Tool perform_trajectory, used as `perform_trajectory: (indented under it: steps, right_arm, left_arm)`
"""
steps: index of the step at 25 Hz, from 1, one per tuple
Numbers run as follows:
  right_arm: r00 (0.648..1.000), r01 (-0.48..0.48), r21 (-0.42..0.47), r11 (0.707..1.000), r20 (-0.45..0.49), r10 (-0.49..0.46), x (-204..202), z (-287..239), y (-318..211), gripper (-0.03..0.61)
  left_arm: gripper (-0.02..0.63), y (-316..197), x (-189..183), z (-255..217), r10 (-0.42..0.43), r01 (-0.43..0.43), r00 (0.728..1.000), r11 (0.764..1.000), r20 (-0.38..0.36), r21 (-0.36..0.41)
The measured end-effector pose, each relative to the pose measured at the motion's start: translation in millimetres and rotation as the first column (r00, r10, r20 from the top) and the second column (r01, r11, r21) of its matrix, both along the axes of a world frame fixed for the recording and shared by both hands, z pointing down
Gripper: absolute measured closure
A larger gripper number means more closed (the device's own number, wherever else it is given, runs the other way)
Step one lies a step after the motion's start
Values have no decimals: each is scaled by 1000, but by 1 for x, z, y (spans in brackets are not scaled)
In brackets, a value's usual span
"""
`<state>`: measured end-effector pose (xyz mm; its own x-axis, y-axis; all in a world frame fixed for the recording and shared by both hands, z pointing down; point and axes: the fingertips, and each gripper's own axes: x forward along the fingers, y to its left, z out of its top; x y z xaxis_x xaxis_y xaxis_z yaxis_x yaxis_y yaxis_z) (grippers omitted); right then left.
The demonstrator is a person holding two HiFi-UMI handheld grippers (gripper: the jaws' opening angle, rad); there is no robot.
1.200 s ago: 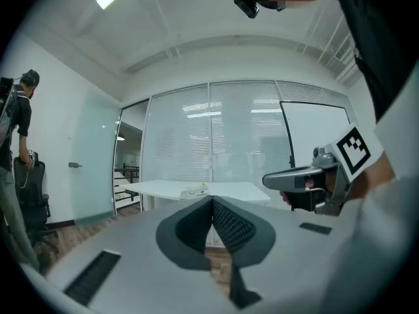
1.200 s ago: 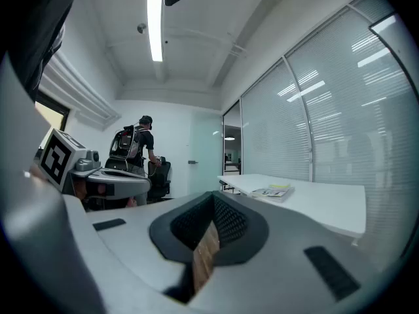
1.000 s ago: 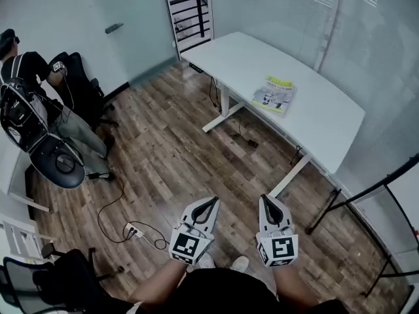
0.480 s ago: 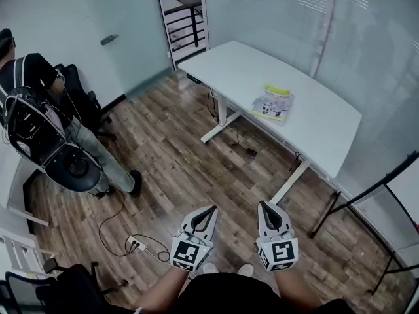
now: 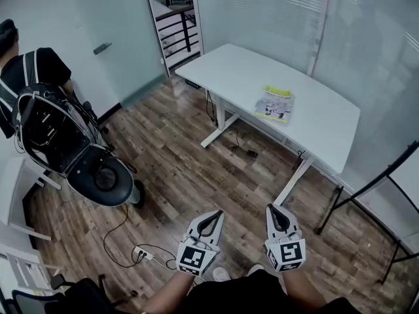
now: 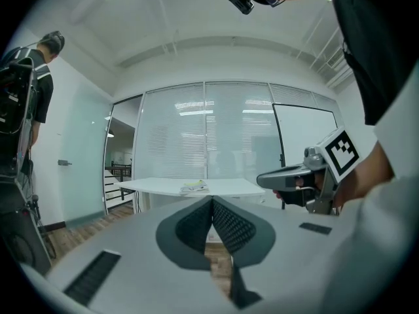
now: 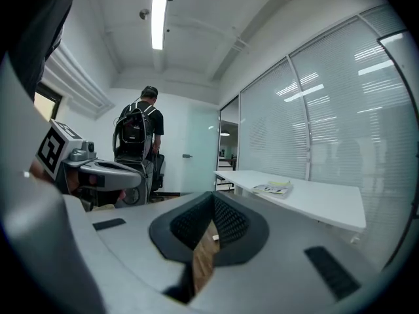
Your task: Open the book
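Two grippers are held low over the wooden floor [image 5: 177, 162], well apart from the white table [image 5: 242, 64]. The left gripper [image 5: 211, 216] is seen with its jaws pressed together at the tips and nothing between them. The right gripper [image 5: 278, 209] is likewise clenched on nothing. The book [image 5: 275, 103] is laid flat and closed on the table, toward the long edge nearer the grippers, about midway along it. A person with a backpack [image 5: 46, 116] is seen at the left, and a power strip [image 5: 141, 255] with its cable is lying on the floor.
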<state>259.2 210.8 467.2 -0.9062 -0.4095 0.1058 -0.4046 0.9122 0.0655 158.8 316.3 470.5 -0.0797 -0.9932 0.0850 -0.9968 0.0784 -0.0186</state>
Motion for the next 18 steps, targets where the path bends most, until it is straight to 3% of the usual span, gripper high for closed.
perform_trajectory:
  steps: [8,18]
  right_arm:
    - [998,-43,8,999,37,42,-10,-7,-10,572]
    - [997,-38,-20,999,64,39,-58,1,-84,572]
  left_arm:
    - [600,-6,-23,16,-1,1,1000,1000,-15,-8]
    - [600,-85,-65,14,3,-3,1000,999,14,-40]
